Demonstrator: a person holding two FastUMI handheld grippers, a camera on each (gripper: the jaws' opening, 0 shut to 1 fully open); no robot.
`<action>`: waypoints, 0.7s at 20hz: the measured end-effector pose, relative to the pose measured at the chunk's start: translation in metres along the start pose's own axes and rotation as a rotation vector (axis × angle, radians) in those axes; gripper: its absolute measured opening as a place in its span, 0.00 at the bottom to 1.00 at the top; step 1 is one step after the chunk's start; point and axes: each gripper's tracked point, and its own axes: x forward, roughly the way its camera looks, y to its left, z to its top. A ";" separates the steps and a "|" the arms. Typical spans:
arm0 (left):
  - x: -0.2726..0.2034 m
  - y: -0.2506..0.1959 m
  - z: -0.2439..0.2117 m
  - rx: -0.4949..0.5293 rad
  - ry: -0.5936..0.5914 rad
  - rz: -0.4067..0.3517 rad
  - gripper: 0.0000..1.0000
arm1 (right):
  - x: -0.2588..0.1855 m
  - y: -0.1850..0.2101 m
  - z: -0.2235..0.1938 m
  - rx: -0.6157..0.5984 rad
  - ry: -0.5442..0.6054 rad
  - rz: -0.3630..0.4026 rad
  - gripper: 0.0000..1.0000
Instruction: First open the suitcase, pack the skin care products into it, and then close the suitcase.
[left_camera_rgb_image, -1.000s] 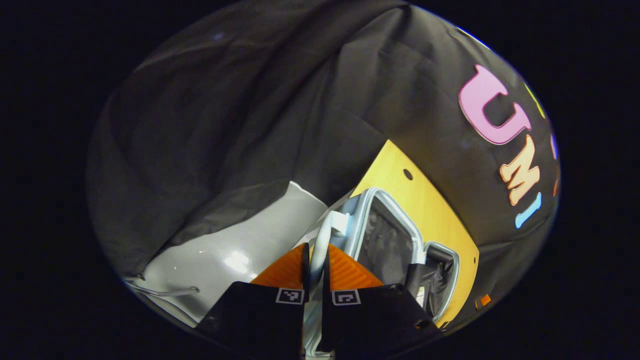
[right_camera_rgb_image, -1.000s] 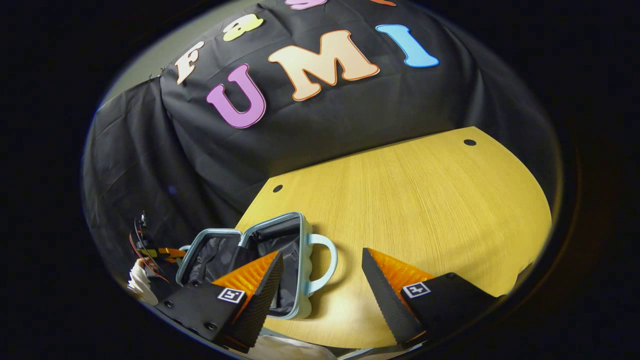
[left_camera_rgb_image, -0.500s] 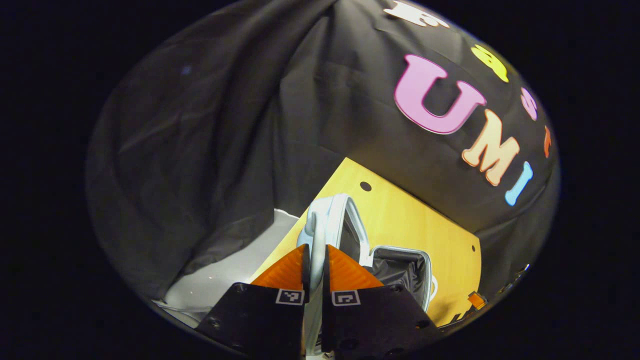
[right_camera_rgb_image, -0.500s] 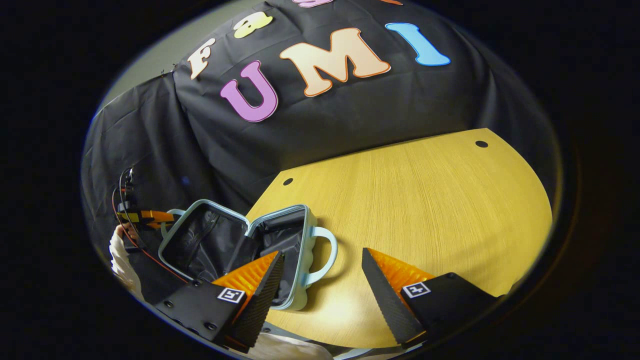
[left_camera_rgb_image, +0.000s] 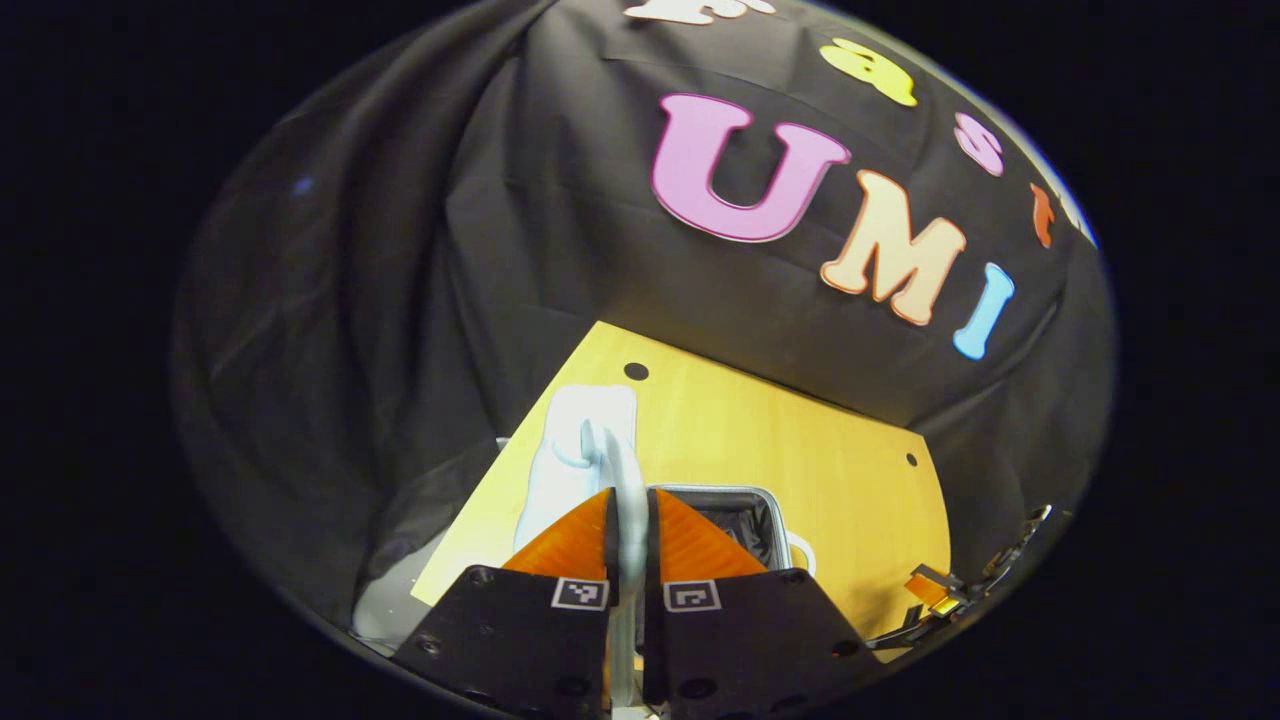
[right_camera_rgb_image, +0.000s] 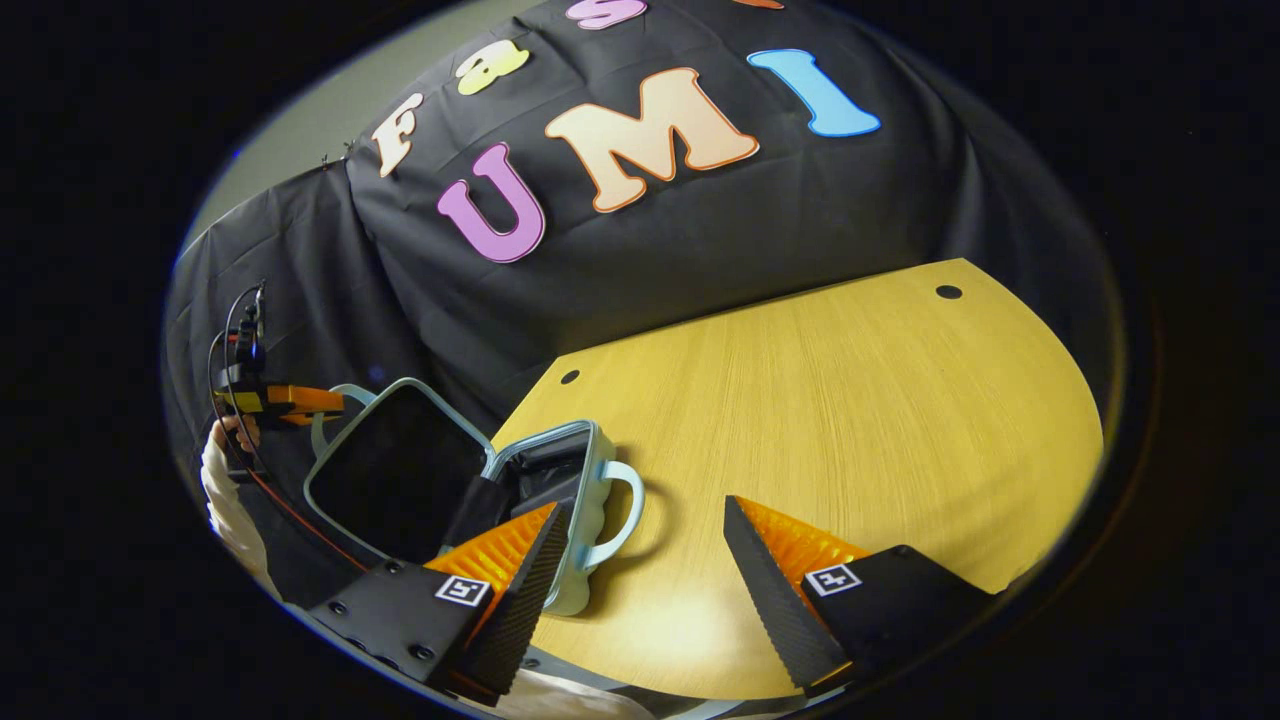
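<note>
Suitcase (right_camera_rgb_image: 560, 520) at the table's (right_camera_rgb_image: 850, 420) near-left corner now closes: its lid (right_camera_rgb_image: 395, 470) has swung from flat to roughly upright. Left gripper (left_camera_rgb_image: 630, 520) stays clamped on the lid handle (left_camera_rgb_image: 622, 475), so closing is underway; right gripper (right_camera_rgb_image: 645, 555) hangs open.

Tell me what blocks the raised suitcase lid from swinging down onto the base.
Nothing visible does. The left gripper grips the lid by its handle; the base lies open on the table, and the right gripper, jaws open, sits nearer the camera.

Yellow wood-grain surface (right_camera_rgb_image: 850, 420) with small dark round holes near its corners; creased black cloth wall (right_camera_rgb_image: 700, 230) directly behind it.
</note>
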 end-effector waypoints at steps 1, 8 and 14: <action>0.002 -0.012 -0.002 0.016 0.003 -0.014 0.06 | -0.001 -0.003 0.001 0.005 -0.004 -0.004 0.98; 0.030 -0.121 -0.025 0.031 0.069 -0.228 0.06 | -0.006 -0.022 0.016 0.024 -0.051 -0.024 0.98; 0.075 -0.201 -0.071 0.042 0.196 -0.336 0.06 | -0.018 -0.047 0.024 0.037 -0.073 -0.062 0.98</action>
